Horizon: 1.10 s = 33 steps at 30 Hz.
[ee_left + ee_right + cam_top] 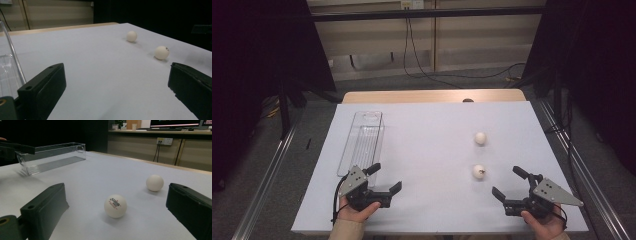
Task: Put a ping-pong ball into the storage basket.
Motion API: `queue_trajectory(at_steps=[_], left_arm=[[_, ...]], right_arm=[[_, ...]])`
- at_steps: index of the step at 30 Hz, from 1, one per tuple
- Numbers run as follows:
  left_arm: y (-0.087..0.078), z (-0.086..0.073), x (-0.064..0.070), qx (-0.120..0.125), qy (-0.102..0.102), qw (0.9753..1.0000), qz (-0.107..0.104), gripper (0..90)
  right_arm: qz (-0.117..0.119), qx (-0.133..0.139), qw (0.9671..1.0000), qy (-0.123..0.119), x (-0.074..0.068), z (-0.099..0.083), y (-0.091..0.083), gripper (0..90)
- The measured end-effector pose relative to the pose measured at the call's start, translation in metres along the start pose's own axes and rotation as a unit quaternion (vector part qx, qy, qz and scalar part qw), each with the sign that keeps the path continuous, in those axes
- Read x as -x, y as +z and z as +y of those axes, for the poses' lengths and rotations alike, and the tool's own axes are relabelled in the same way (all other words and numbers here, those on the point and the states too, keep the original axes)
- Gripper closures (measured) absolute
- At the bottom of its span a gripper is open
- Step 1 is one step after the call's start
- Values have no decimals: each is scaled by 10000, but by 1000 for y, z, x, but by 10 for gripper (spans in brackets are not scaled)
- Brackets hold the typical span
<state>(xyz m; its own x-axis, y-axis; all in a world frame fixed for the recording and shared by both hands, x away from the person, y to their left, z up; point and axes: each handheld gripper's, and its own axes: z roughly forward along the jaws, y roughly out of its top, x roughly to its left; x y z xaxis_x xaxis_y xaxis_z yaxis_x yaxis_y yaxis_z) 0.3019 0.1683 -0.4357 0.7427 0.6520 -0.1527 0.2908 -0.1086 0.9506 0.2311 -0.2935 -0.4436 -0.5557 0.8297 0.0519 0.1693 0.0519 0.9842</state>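
near ball (pixel 115 205): white ping-pong ball with a printed logo, on the white worktop (pixel 427 150), right half, loose, nothing touching it.
direction from my fingers: straight ahead of my right gripper (pixel 509 184), up and a bit left of it in the high view; in the right gripper view it sits between the two black fingers (pixel 43 210), though farther out than their tips.
long axis: none, it's round, so any approach angle works; I judge it could roll if nudged.
nearer hand: right, clearly; my left gripper (pixel 384 178) is well apart, across the worktop.
right fingers: spread wide, holding nothing.
left fingers: spread too, empty.
far ball (pixel 480 138): plain white, beyond the near one, apart from it.
clear tray (pixel 362 142): long, transparent, empty, left side, just beyond my left gripper; likely drop spot.
view difference: right gripper view shows the logo and the line-up between the fingers; high view shows the gap to the tray.
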Motion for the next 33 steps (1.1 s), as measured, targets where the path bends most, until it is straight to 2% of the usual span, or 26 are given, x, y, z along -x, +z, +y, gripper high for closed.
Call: queue_trajectory(at_steps=[4, 18, 33], left_arm=[[4, 1, 2, -64, 93, 9999, -82, 16], [13, 3, 8, -95, 99, 9998, -176, 17], [25, 4, 13, -260, 151, 9992, -279, 17]], right_arm=[[7, 3, 10000, 14, 0, 0, 0, 24], [31, 6, 10000, -16, 0, 0, 1, 26], [42, 5, 10000, -8, -1, 0, 1, 27]])
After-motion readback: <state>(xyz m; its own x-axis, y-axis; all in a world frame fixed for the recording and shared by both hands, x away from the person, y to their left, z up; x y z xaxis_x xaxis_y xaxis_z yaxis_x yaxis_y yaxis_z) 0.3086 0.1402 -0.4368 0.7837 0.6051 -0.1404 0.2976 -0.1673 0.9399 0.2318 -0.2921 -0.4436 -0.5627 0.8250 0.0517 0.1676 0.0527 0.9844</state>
